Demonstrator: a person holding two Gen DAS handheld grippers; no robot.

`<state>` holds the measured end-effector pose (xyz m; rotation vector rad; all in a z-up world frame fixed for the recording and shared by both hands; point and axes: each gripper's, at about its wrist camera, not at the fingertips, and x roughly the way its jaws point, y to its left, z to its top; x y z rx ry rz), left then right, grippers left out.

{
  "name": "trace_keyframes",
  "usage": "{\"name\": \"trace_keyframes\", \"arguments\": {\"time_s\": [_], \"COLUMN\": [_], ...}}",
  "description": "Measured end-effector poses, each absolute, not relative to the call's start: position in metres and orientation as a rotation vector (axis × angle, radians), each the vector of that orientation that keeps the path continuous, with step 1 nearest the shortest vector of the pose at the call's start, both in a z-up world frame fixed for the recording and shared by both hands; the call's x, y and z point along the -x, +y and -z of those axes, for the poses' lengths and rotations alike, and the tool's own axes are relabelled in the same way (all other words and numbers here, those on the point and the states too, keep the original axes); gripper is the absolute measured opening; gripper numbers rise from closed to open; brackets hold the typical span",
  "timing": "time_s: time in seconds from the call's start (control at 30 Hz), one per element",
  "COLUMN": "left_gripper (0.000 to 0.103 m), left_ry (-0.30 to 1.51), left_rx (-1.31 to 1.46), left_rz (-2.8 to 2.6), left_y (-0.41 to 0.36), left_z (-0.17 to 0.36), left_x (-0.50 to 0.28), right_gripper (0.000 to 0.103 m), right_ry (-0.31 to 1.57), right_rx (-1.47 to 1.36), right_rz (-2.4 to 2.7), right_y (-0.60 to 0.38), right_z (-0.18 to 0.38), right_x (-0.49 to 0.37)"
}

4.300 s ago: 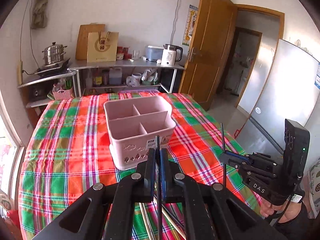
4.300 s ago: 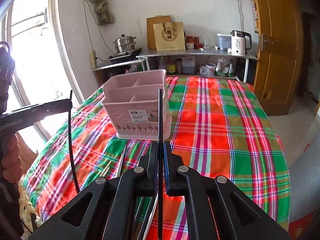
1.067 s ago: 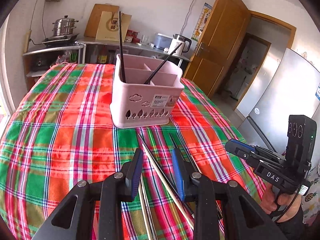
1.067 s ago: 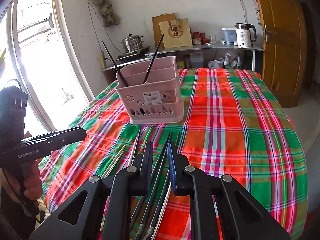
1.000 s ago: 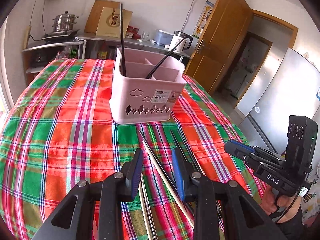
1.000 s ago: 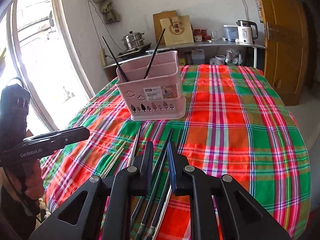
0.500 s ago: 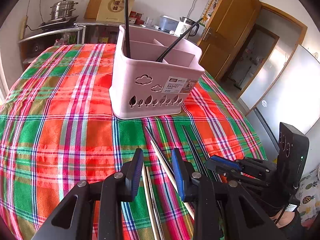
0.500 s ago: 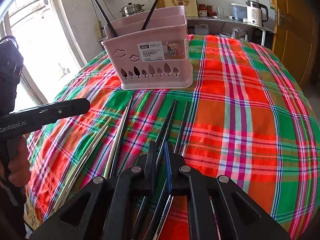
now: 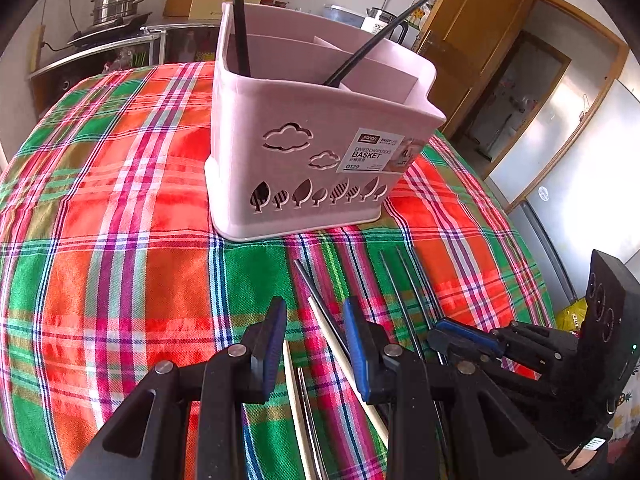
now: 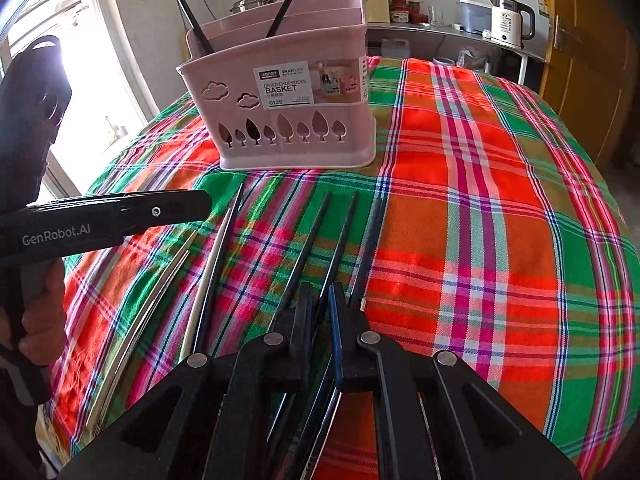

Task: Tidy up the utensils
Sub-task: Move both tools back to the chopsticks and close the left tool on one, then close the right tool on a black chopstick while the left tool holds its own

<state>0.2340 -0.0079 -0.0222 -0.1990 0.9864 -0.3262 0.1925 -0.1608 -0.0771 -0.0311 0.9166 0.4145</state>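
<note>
Left gripper (image 9: 316, 340): jaws wide apart, holding nothing, low over a pale chopstick (image 9: 340, 354) lying between them on the plaid tabletop (image 9: 120, 220). Right gripper (image 10: 318, 312): jaws nearly together w/ a narrow gap, straddling a black chopstick (image 10: 344, 236); can't tell if they pinch it. Beyond, more loose chopsticks lie side by side, & the pink divided basket (image 10: 288, 92) stands upright w/ two black chopsticks (image 10: 188, 12) leaning inside.
</note>
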Motion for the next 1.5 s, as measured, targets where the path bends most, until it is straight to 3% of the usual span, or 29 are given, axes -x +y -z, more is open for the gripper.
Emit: {"name": "trace_keyframes", "arguments": {"time_s": [0.83,1.0,1.5], "left_gripper": [0.029,0.012,0.004], "left_ry": [1.028,1.027,0.975], "left_rx": [0.075,0.031,0.064], "left_rz": [0.377,0.336,0.370], "left_y": [-0.060,-0.067,-0.072], "left_z": [0.035,0.037,0.019], "left_x": [-0.268,-0.276,-0.265], "right_gripper": [0.008,0.008,0.008], "right_ry": [0.918,0.917,0.974], "right_rx": [-0.010,-0.004,0.030], "right_rz": [-0.398,-0.394,-0.378], "right_y": [-0.172,-0.172,-0.164], "right_z": [0.077,0.077,0.075], "right_x": [-0.198,-0.198,-0.220]}}
